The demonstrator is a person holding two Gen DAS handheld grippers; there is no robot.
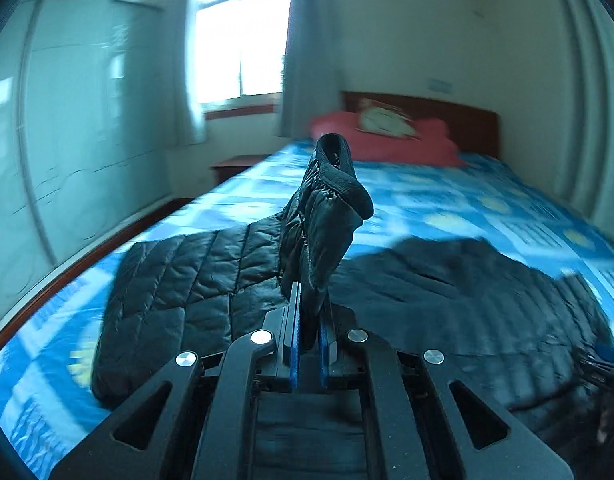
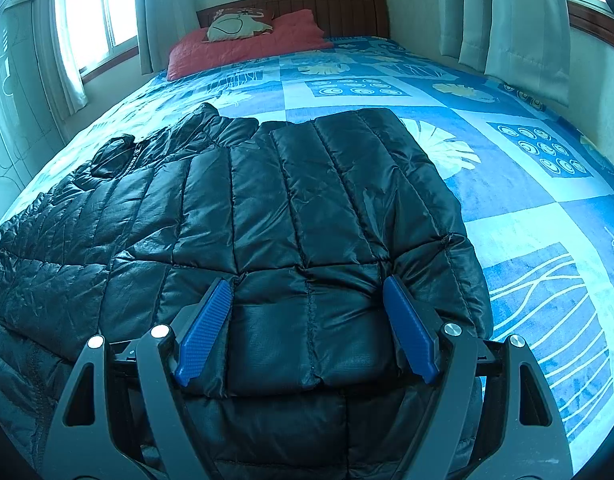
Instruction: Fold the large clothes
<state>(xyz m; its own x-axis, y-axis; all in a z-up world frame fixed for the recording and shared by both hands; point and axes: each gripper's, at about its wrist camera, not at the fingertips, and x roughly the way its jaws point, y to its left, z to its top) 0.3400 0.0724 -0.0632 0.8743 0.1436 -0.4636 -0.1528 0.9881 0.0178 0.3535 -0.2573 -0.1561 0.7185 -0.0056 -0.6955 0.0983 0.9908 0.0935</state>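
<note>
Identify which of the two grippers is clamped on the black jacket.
The left gripper: shut on the jacket's sleeve cuff. The right gripper stands open.

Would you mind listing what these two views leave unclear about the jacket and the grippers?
- Left wrist view: motion blur smears the jacket's right half; the sleeve hides the bed behind.
- Right wrist view: the right gripper covers the jacket's near hem; the frame's left edge crops the jacket.

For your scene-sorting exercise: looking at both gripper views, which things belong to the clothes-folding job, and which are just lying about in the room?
Part of the job:
- black puffer jacket, spread on the bed
- its sleeve, pinched in the left gripper
- right gripper, open over the jacket
- blue patterned bedspread, the folding surface

Just lying about:
- red pillow
- cream cushion
- curtains
- nightstand
</note>
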